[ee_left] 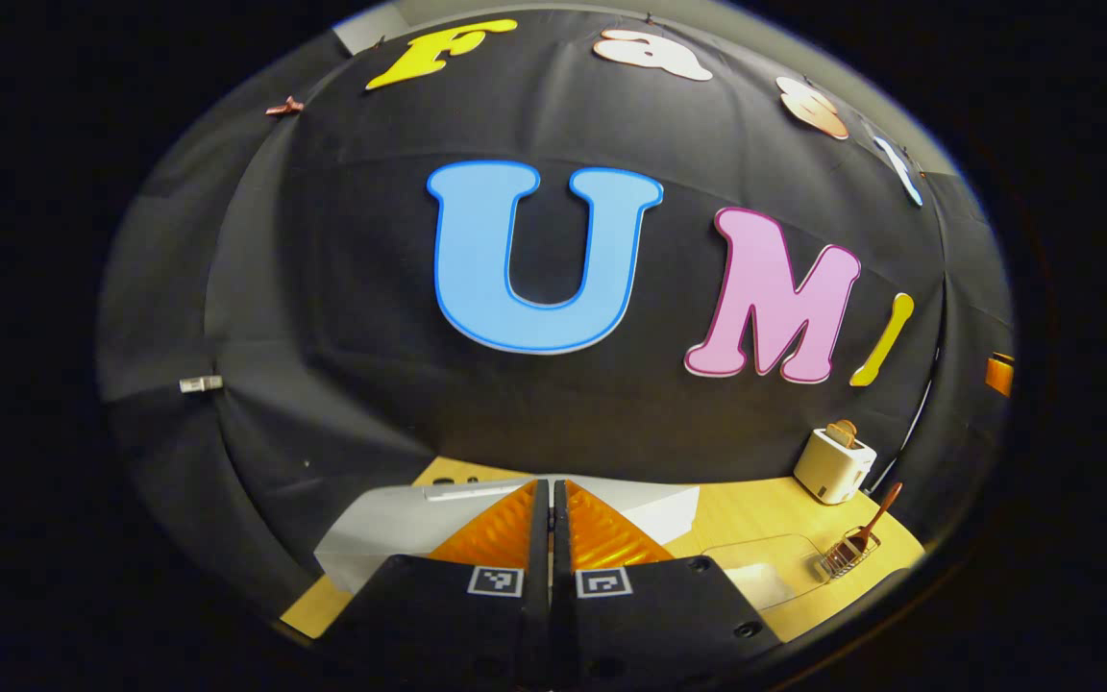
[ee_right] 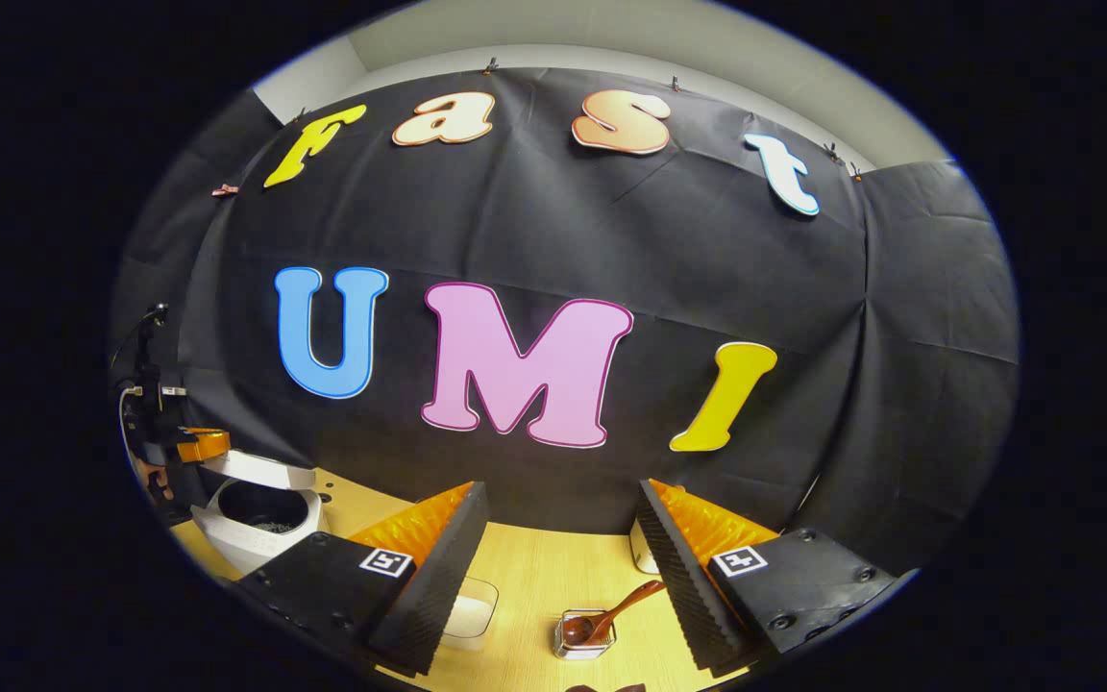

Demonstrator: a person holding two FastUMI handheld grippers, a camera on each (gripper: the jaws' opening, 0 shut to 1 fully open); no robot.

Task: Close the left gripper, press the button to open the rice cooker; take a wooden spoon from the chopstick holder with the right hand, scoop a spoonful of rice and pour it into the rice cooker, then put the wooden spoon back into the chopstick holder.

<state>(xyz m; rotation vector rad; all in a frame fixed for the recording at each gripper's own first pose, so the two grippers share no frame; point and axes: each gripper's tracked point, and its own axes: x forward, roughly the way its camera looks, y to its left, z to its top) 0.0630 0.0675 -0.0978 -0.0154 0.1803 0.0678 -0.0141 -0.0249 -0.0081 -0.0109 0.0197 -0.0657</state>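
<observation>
In the left gripper view my left gripper (ee_left: 551, 485) is shut with nothing between its fingers, its tips over the white rice cooker (ee_left: 390, 529). The right gripper view shows that cooker (ee_right: 260, 529) standing open at the far left, with a dark pot inside and its lid (ee_right: 260, 469) raised; the left gripper (ee_right: 200, 445) is just above the lid. My right gripper (ee_right: 563, 543) is open and empty above the table. Below it, a wooden spoon (ee_right: 616, 612) leans in the metal chopstick holder (ee_right: 582, 636). The spoon (ee_left: 875, 519) and holder (ee_left: 849, 555) also appear at the right.
A clear box holding white rice (ee_right: 472, 610) sits left of the holder, and also appears as the clear box (ee_left: 765, 572). A white toaster (ee_left: 834, 466) stands at the back right of the wooden table (ee_right: 534, 577). Black cloth walls the booth behind.
</observation>
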